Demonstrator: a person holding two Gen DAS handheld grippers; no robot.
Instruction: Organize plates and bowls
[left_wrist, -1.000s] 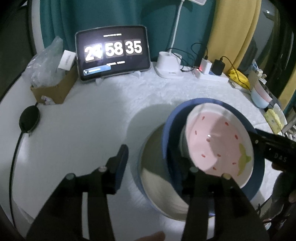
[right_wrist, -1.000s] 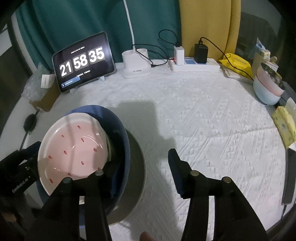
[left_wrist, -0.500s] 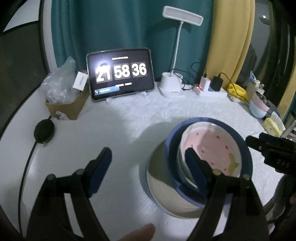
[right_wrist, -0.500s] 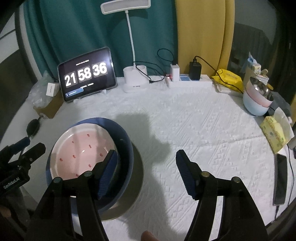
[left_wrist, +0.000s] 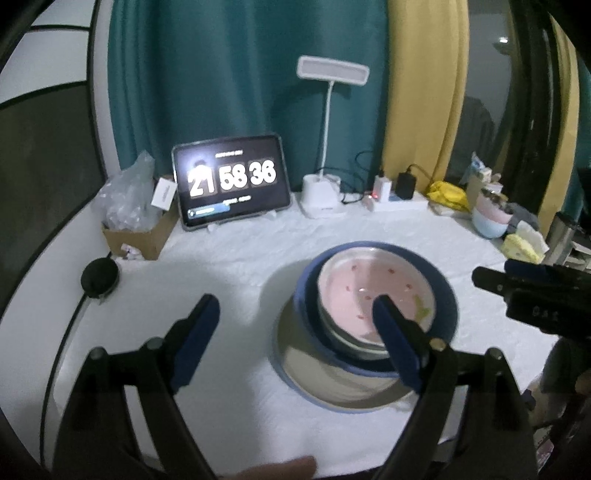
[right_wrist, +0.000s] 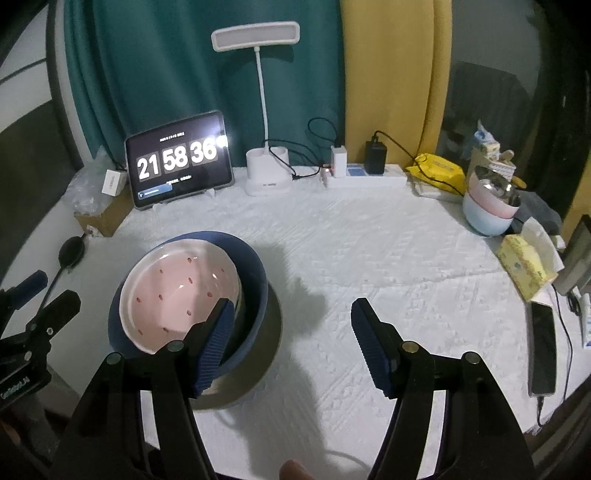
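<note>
My left gripper (left_wrist: 295, 325) is released, and its jaws are opening wider; nothing sits between them but bare tablecloth (left_wrist: 229, 266). My right gripper (right_wrist: 291, 321) is released too, its jaws apart over empty cloth. The stack of dishes lies between the two tools: in the left wrist view it sits just behind my right-hand finger (left_wrist: 395, 343), which overlaps its near rim without pressing on it, and in the right wrist view it lies behind my left-hand finger (right_wrist: 216, 343) in the same way.

The stack is round, so it has no long axis; every dish opens upward. On top is the pink bowl (right_wrist: 181, 291), speckled with small red marks and carrying a green motif near one edge (left_wrist: 421, 312). It sits slightly tilted and off-centre, nested inside the blue bowl (right_wrist: 255, 273). There may be a grey dish between the pink and blue ones, but the blur keeps me from being sure. The blue bowl rests on a wide plate (left_wrist: 332, 384) with a pale face and blue rim, flat on the cloth.

Far to the right, near the table edge, a pink bowl nests in a pale blue one (right_wrist: 487, 210), with something metallic inside.
</note>
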